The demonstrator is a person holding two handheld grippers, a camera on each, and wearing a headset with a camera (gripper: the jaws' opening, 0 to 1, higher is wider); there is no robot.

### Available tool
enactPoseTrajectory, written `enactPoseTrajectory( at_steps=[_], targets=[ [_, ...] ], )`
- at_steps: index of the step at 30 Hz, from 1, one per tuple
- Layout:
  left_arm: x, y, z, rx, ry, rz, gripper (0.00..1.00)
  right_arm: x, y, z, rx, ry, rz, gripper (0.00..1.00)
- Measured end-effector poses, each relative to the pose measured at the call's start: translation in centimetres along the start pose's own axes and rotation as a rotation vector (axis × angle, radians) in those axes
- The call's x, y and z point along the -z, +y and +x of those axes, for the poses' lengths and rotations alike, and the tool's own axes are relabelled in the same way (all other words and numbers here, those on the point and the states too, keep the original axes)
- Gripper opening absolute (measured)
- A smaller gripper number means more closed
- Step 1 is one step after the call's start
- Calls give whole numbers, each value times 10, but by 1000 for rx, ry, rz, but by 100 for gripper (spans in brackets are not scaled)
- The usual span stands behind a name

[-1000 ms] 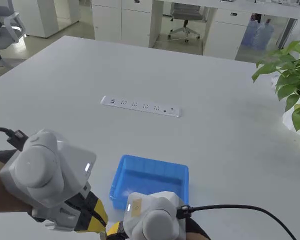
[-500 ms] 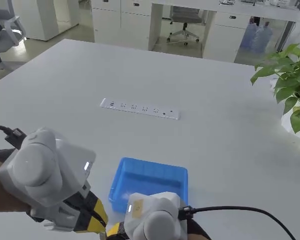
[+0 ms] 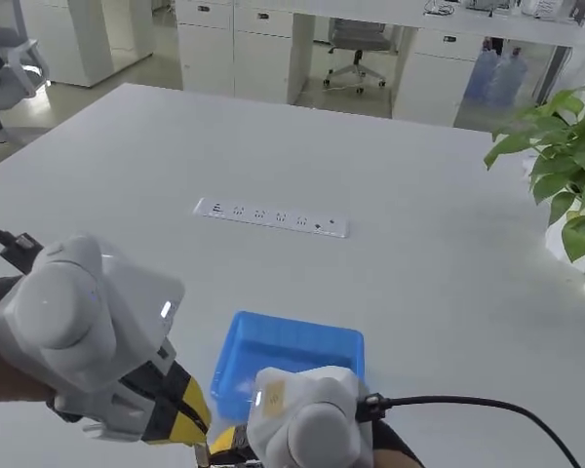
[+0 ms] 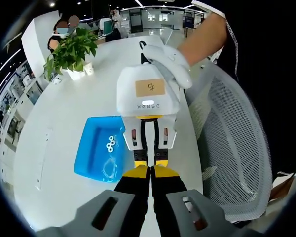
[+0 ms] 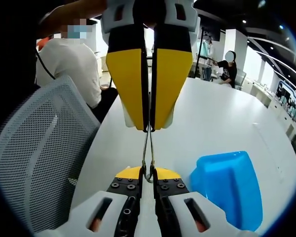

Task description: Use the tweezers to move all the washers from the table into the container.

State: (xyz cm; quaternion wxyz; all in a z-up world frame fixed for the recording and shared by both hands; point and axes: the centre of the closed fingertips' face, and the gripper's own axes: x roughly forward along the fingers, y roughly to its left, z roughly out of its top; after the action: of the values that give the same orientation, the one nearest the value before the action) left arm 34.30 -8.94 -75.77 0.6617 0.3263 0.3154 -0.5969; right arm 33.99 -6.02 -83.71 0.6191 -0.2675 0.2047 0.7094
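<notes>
Blue tray (image 4: pixel 91 160) holding three small, pale ring-shaped washers (image 4: pixel 110 144), just beside the fingertips. Thin metal tweezers (image 5: pixel 147 145) span tip to tip: left gripper (image 5: pixel 150 127) and right gripper (image 5: pixel 148 178) each pinch one end, fingers pressed together. Arrangement unchanged from one second earlier.

Head overhead — gripper views face-to-face, sharing container (image 3: pixel 291 353).
</notes>
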Motion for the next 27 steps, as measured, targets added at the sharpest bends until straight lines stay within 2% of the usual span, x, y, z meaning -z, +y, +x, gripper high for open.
enactPoseTrajectory(
  at_steps=[7,14,27],
  targets=[
    [-7,5,-7,-7,-2,15,4,-6,-6,-8,12,-7,-10,9],
    [-20,13,-14,-6,-9,44,4,-13,-15,-19,34,-17,-18,9],
    [-42,35,-21,-18,-27,98,4,-18,-42,-42,97,-20,-37,9]
  ],
)
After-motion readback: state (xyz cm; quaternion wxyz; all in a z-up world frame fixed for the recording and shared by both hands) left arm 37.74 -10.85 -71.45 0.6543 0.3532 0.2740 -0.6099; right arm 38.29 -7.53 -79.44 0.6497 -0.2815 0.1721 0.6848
